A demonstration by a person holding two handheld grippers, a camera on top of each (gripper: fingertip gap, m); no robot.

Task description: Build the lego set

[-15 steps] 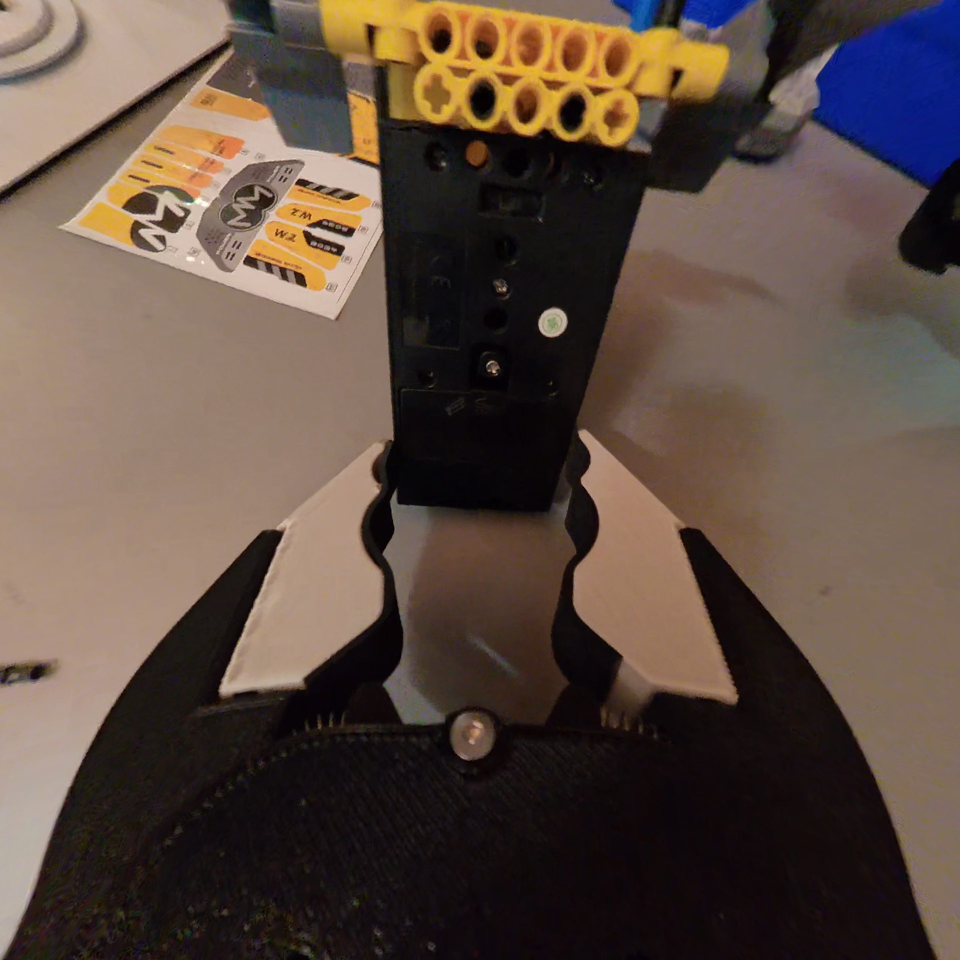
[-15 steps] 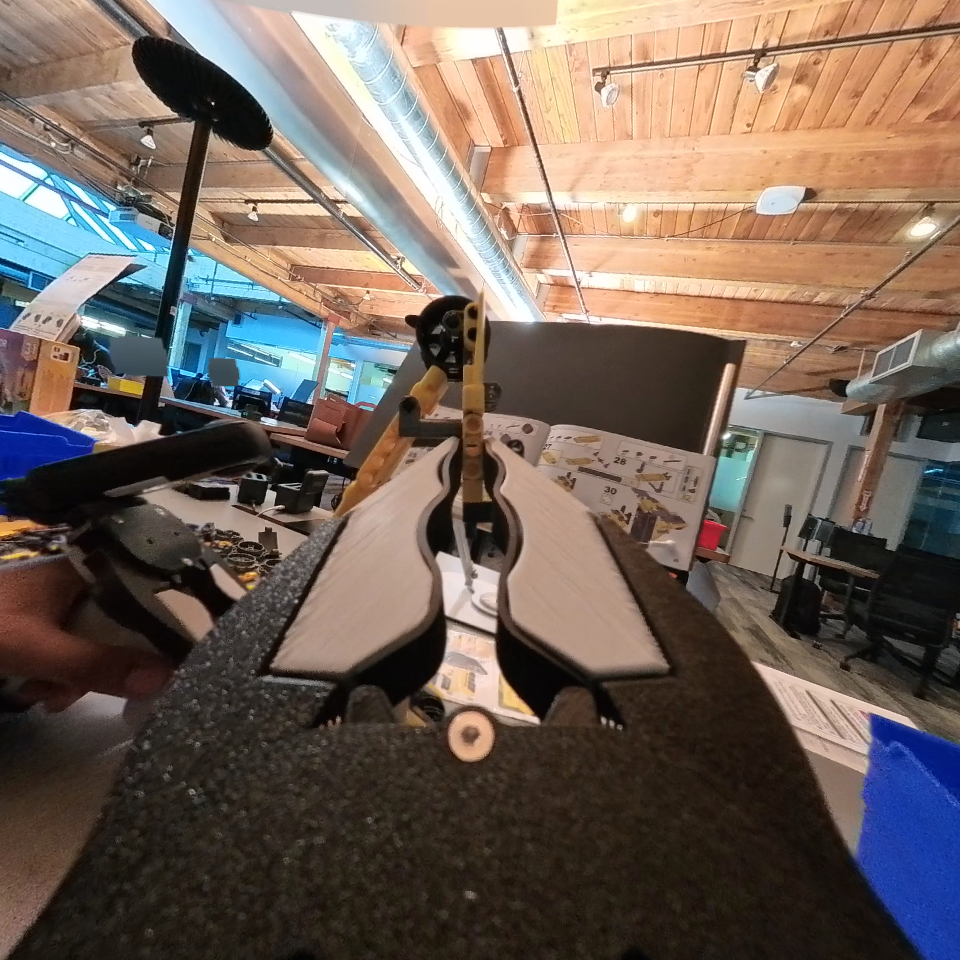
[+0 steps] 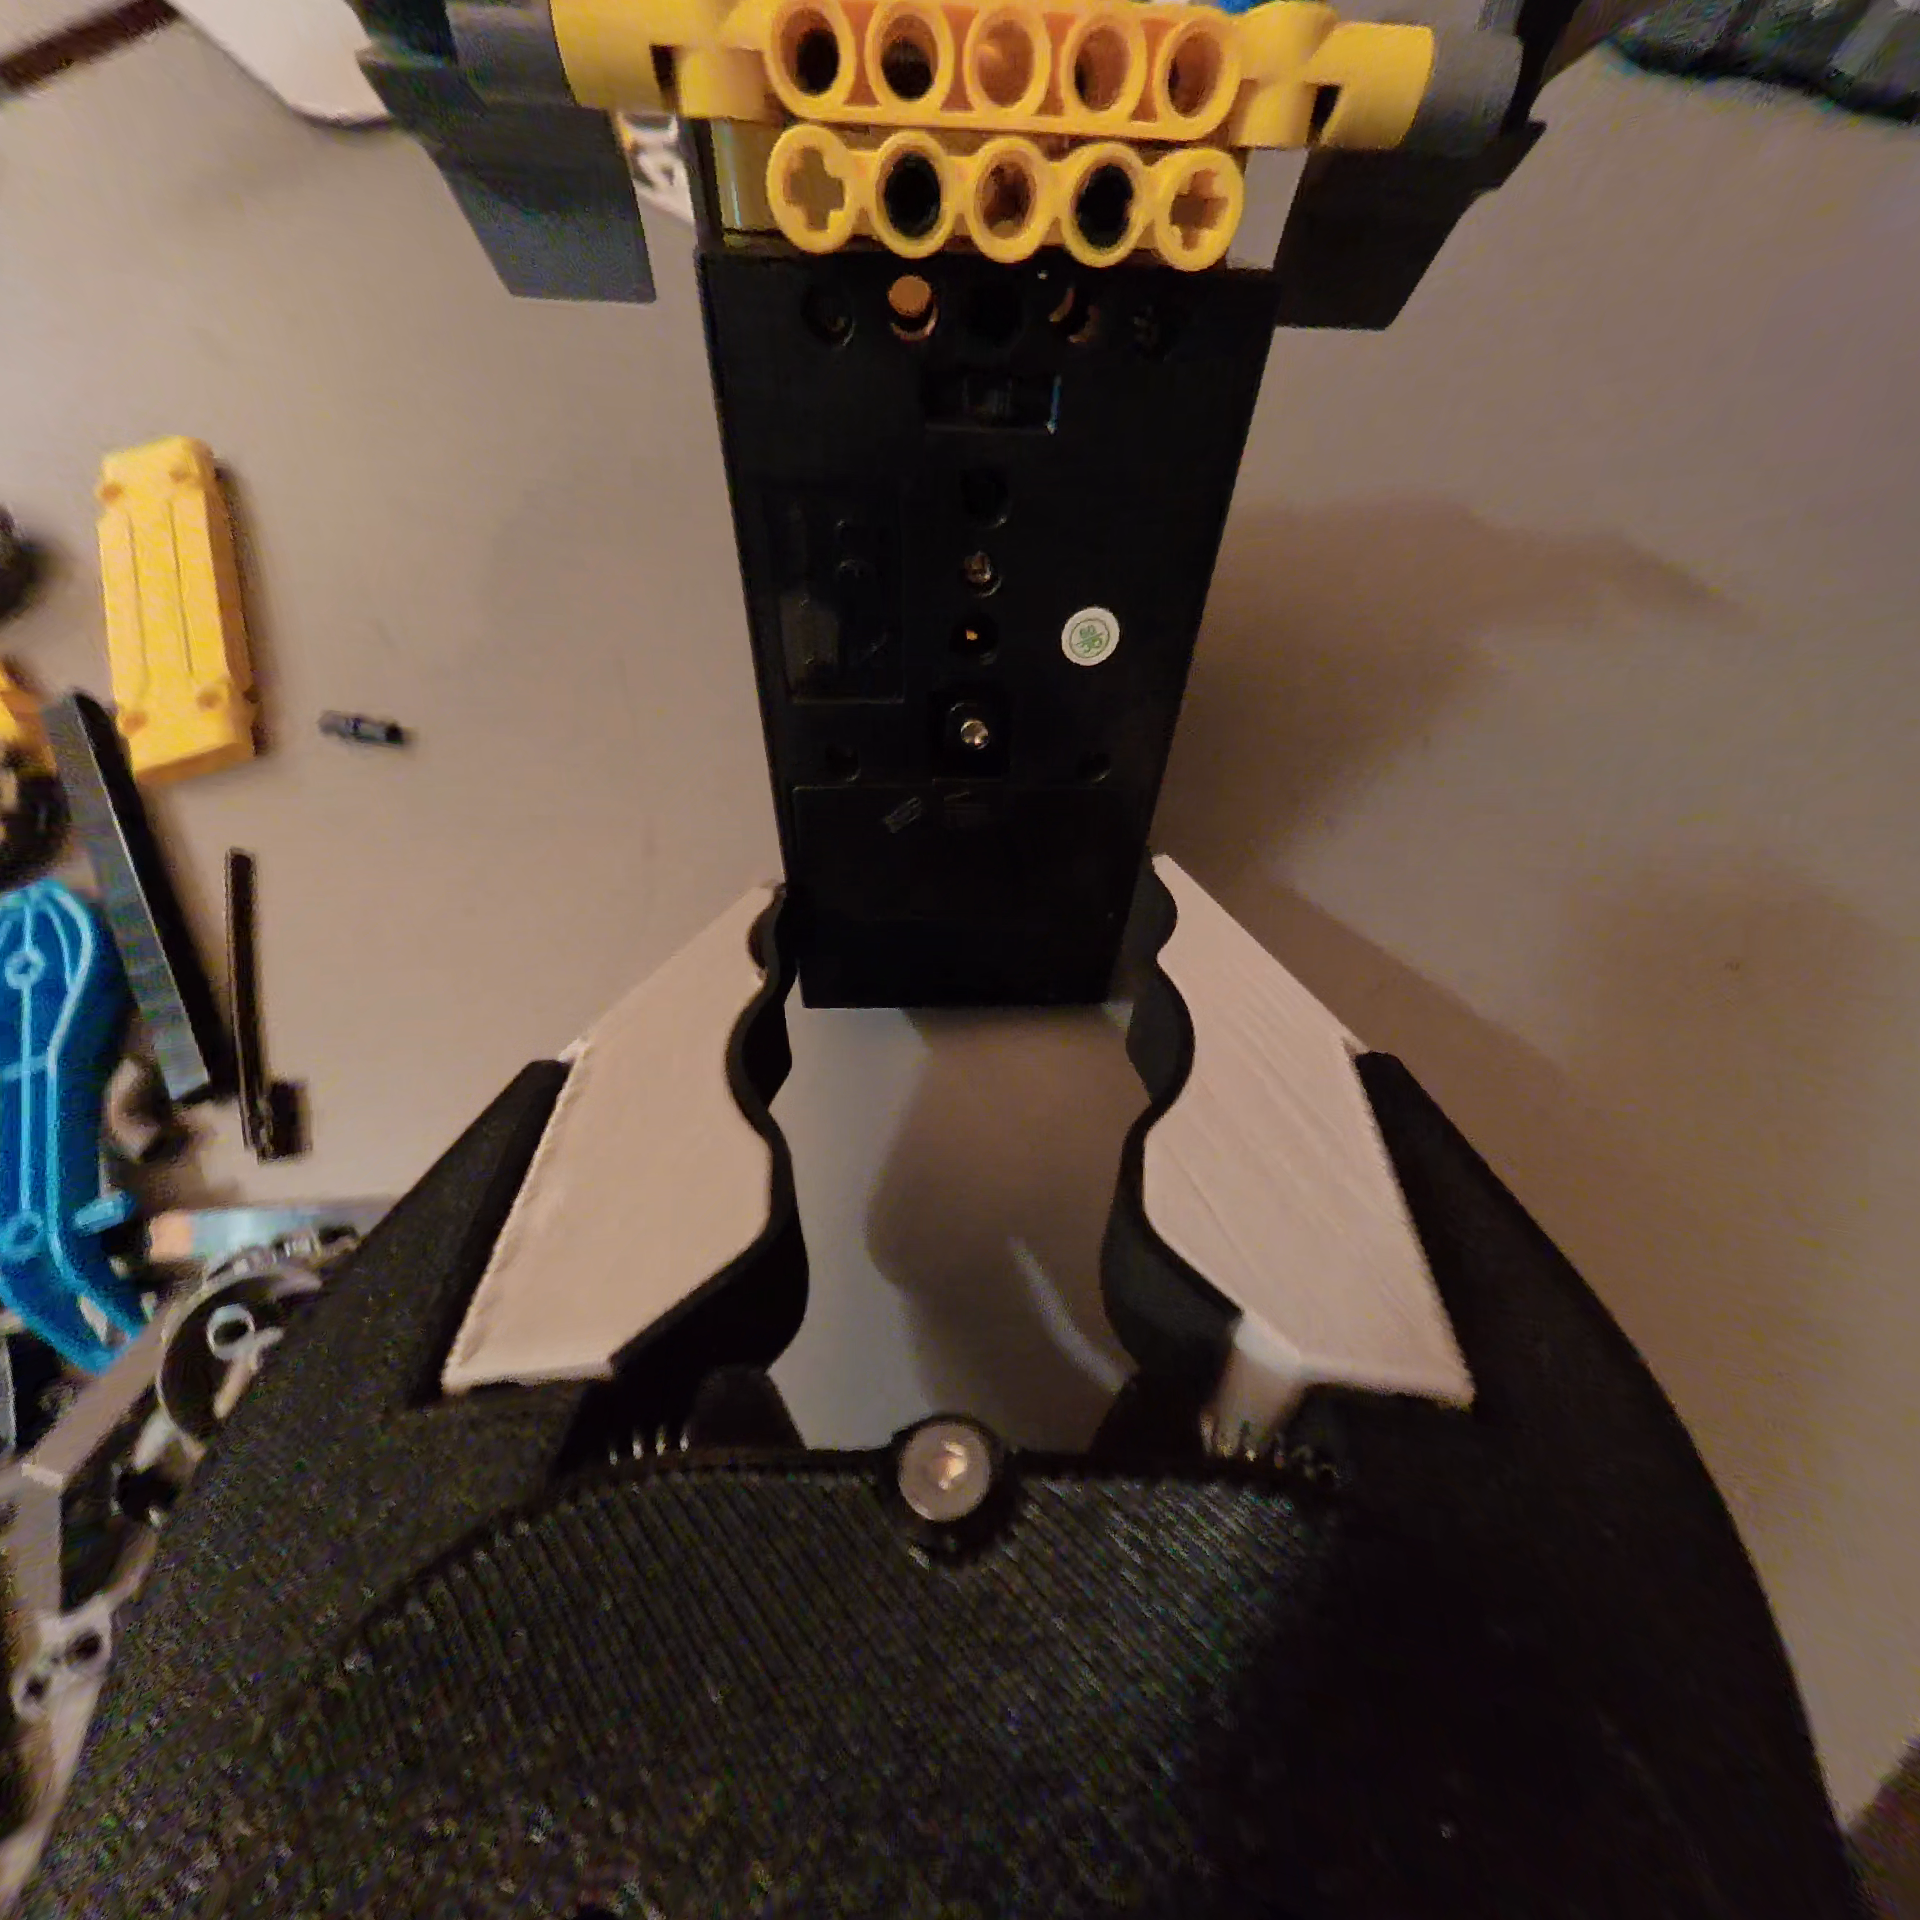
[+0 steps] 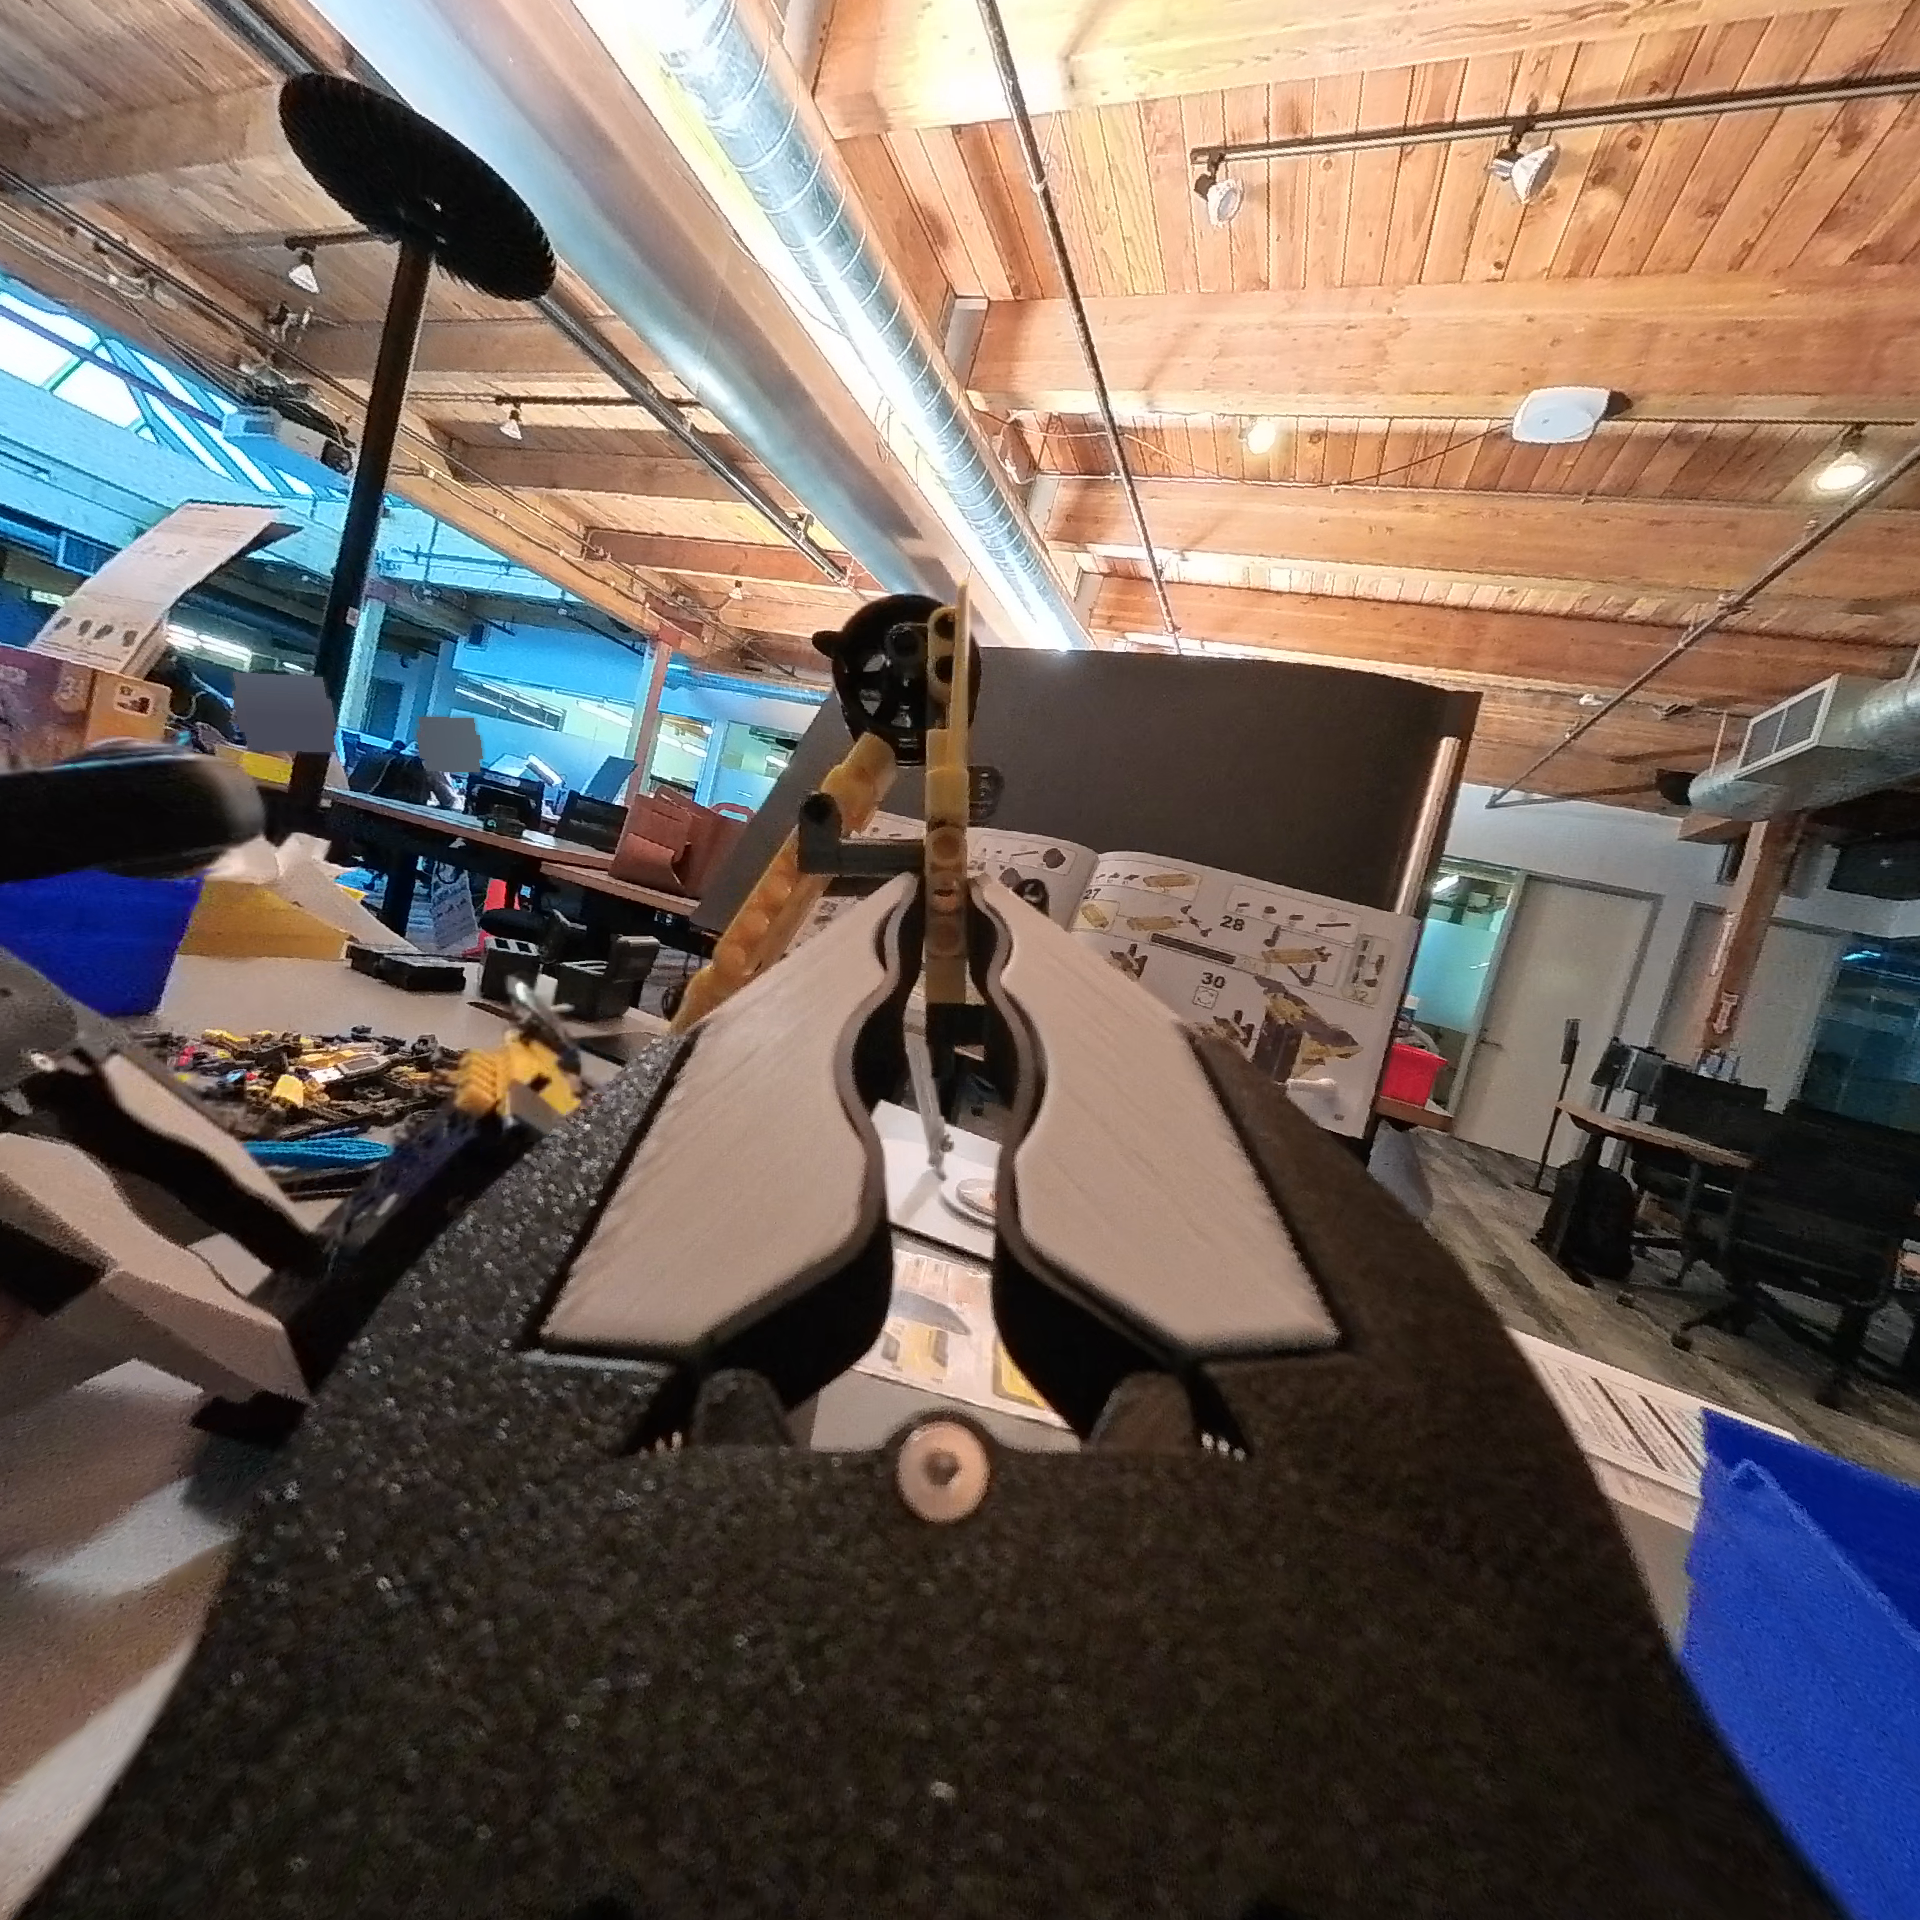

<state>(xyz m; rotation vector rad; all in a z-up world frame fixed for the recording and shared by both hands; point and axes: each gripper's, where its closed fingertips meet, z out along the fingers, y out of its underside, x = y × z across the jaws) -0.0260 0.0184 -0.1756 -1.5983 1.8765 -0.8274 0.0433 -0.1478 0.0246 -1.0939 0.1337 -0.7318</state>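
Left wrist view: left tool (image 3: 961, 935) pinches boxy black block (image 3: 977, 644); right tool (image 4: 948, 914) pinches slim perforated yellow beam (image 4: 948, 831).

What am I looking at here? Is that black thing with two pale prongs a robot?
No robot: a person holds two hand tools, each with two jaws and a camera looking along them. One picture comes from each tool.

In the left view, the left gripper is clamped on a black box topped with yellow beams, above a grey table. Loose parts lie to the left, among them a yellow panel.

In the right view, the right gripper pinches a thin yellow beam assembly bearing a black wheel. Behind stands an open instruction booklet; a blue bin sits at the lower right.
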